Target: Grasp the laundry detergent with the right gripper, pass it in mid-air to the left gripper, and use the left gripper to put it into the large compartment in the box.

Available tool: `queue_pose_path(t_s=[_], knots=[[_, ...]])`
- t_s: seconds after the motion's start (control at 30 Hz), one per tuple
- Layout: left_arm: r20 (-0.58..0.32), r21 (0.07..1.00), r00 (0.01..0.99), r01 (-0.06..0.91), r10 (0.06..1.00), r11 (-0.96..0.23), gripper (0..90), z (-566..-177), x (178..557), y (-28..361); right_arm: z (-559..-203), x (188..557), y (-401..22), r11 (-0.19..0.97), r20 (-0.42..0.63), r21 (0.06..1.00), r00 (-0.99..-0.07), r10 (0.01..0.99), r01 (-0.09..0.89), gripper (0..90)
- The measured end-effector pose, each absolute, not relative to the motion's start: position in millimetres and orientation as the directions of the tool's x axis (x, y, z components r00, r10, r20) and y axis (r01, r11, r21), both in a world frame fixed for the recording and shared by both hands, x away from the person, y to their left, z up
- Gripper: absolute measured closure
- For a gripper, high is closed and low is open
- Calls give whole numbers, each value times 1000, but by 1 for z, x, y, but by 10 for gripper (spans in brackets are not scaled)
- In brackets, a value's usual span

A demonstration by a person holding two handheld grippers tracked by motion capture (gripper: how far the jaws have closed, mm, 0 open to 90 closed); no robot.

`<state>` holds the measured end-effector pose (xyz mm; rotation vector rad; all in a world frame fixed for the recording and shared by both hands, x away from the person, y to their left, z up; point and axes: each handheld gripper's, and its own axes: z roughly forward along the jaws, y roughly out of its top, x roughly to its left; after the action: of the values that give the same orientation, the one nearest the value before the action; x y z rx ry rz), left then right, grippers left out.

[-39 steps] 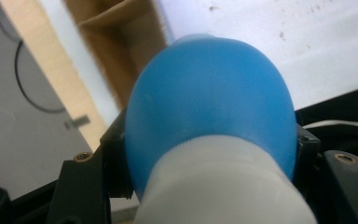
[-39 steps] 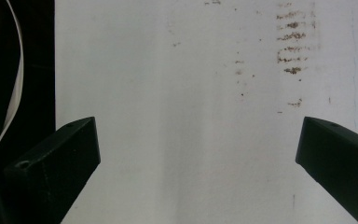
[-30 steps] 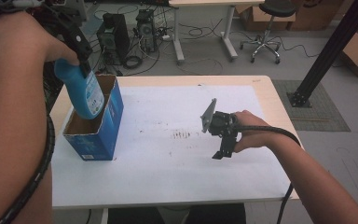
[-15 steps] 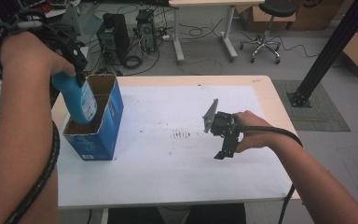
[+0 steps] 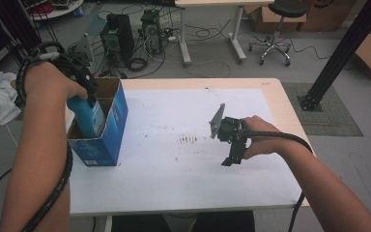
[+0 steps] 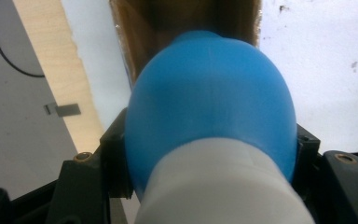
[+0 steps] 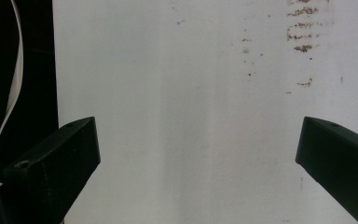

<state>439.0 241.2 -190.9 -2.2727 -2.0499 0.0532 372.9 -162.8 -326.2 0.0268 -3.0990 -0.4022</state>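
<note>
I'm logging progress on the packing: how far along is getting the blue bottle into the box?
Done: the left tongs are clamped on the blue bottle, and its lower end is already inside the open blue box. In hand: lowering it in. Left: setting it on the bottom and letting go. The right tongs hang open over the white table.

High view: even, soft indoor light, no hard shadows; the white table [image 5: 174, 183] top is bright but not blown out, floor dimmer toward the far corners. Slightly soft overall. Left gripper view: blue bottle [image 6: 209, 107] very close, blurred, with diffuse sheen (no sharp glare). Right gripper view: table surface [image 7: 191, 116] evenly lit, near-washed; jaws dark, left edge black.
</note>
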Motion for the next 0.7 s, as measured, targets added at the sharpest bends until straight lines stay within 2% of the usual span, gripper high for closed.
queue_pose_path(t_s=[0.7], knots=[[24,-100,117,988,993,-114,377,-267,442,243,-328,372,-160,963,14,268,-1000,-21,-17,0]])
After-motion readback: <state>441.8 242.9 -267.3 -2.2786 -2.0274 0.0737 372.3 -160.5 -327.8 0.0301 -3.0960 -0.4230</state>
